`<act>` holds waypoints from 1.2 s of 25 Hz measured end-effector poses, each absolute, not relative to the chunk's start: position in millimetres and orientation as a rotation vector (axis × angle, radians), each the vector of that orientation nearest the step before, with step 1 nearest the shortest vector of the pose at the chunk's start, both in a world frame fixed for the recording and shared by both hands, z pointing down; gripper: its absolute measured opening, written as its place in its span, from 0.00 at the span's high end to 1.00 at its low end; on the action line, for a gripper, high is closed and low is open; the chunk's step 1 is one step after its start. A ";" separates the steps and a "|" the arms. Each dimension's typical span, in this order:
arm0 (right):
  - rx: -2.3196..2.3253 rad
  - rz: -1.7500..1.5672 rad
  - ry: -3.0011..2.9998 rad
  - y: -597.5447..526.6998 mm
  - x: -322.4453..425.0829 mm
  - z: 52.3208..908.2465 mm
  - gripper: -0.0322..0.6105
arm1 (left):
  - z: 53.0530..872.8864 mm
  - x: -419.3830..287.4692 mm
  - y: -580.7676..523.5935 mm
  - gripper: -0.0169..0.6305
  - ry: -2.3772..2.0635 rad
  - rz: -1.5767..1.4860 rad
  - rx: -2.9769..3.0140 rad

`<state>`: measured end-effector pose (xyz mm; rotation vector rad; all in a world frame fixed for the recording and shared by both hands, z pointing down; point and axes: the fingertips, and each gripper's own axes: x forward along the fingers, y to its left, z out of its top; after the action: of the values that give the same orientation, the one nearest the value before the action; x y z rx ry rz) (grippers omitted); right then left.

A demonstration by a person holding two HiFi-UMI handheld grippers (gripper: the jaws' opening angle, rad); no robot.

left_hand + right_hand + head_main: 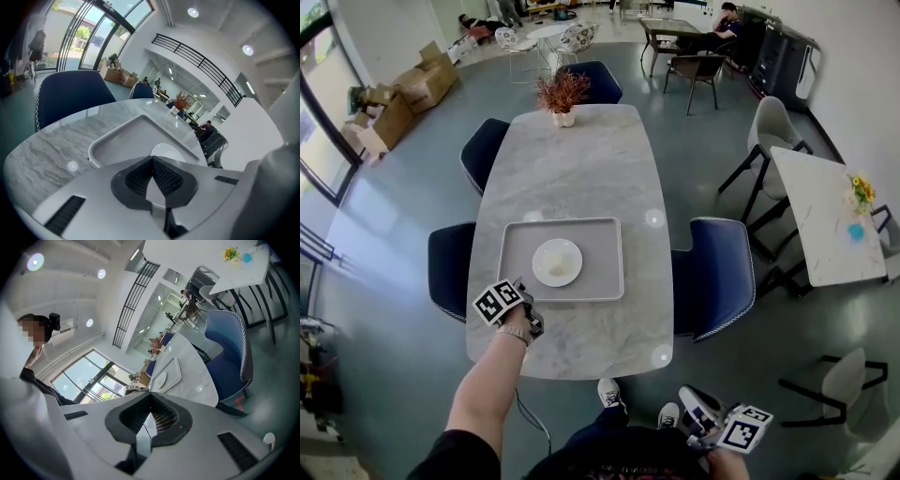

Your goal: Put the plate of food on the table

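Note:
A white plate [557,262] with a pale piece of food lies in a grey tray [609,281] on the marble table [581,169]. My left gripper [523,289] hovers at the tray's near left corner, shut and holding nothing. In the left gripper view its jaws [152,158] meet just short of the tray [108,140], with the plate [166,152] right behind them. My right gripper [687,396] hangs low off the table's near right, by the person's shoes, shut and empty. From the right gripper view [150,394] the tray [174,369] and plate [160,379] appear far off.
Dark blue chairs [712,277] [450,272] [483,150] stand round the table. A vase of dried plants [562,97] sits at its far end. A second marble table [825,216] with flowers stands at the right, and cardboard boxes [408,94] lie at the far left.

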<state>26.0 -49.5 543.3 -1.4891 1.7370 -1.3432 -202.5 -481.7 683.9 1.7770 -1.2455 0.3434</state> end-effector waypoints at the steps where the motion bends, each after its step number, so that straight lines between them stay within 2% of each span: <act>1: -1.477 -1.343 1.750 -49.3 27.1 542.3 0.93 | 680.1 -203.4 -476.2 0.96 -1.236 0.334 1.784; 10: -1.306 -1.354 1.955 -40.6 32.7 530.4 0.93 | 620.3 -197.2 -380.1 0.96 -1.097 0.187 1.916; 18: -1.102 -1.392 2.123 -10.7 33.5 525.9 0.93 | 558.6 -148.5 -235.1 0.96 -0.823 0.109 2.119; 30: -0.865 -1.426 2.333 43.8 36.3 525.2 0.93 | 530.4 -76.5 -15.4 0.96 -0.551 0.028 2.170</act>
<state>36.3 43.8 525.2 -0.8652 2.3327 -1.4264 -76.5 -15.4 530.4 2.1697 -0.5511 0.0276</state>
